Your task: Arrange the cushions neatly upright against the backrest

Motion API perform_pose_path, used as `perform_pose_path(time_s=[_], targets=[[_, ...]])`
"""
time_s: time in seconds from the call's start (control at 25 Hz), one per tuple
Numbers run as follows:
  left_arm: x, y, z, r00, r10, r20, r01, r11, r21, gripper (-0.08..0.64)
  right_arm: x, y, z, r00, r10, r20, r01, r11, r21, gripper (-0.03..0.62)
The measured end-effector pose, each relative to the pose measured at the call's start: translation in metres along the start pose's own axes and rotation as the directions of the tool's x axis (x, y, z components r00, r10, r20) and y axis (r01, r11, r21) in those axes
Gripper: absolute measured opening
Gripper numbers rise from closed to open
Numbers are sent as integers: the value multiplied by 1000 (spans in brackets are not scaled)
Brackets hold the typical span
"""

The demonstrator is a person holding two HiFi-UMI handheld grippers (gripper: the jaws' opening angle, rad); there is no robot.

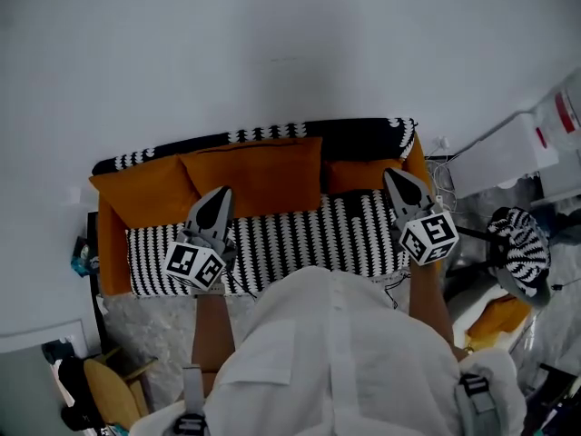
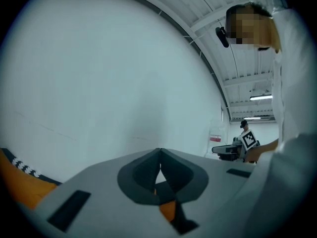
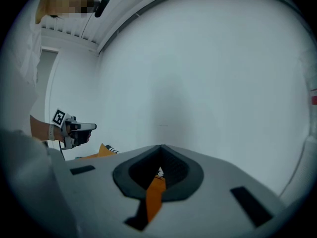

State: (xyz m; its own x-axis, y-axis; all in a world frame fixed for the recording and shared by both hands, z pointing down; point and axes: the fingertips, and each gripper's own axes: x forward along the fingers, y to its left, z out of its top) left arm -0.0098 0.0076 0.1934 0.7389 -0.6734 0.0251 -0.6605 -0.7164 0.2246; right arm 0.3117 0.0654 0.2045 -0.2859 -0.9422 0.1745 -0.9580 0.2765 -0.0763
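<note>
White wall [image 2: 99, 83] ahead; cushions [image 1: 254, 175] lie below the closed fingers [image 1: 209, 213].

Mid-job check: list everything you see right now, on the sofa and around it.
sofa: one, orange, against the white wall
seat cover: one, black-and-white striped, on the sofa
cushions: three, orange, along the backrest
throw: one, black with white pattern, over the backrest top
round striped item: one, black-and-white, right of the sofa
chair: one, wooden, lower left
left gripper: grey, shut, empty, above the seat's left
right gripper: grey, shut, empty, above the seat's right
</note>
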Motion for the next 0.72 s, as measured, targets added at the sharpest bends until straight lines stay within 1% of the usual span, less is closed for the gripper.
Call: perform_pose_path(time_s=[0.16, 0.28, 0.48, 0.72], targets=[[1, 4, -2, 1000, 1, -11, -1, 1000, -8, 14, 7, 8, 5, 1000, 19, -7, -19, 999, -48, 5], [1, 4, -5, 1000, 1, -20, -1, 1000, -12, 14, 15, 17, 12, 999, 44, 4, -44, 996, -76, 5], [1, 0, -10, 1000, 6, -29, -6, 1000, -5, 14, 16, 23, 23, 997, 68, 42, -64, 994, -87, 5], [1, -3, -15, 999, 7, -45, -7, 1000, -14, 14, 14, 20, 26, 997, 70, 41, -65, 991, -115, 5]])
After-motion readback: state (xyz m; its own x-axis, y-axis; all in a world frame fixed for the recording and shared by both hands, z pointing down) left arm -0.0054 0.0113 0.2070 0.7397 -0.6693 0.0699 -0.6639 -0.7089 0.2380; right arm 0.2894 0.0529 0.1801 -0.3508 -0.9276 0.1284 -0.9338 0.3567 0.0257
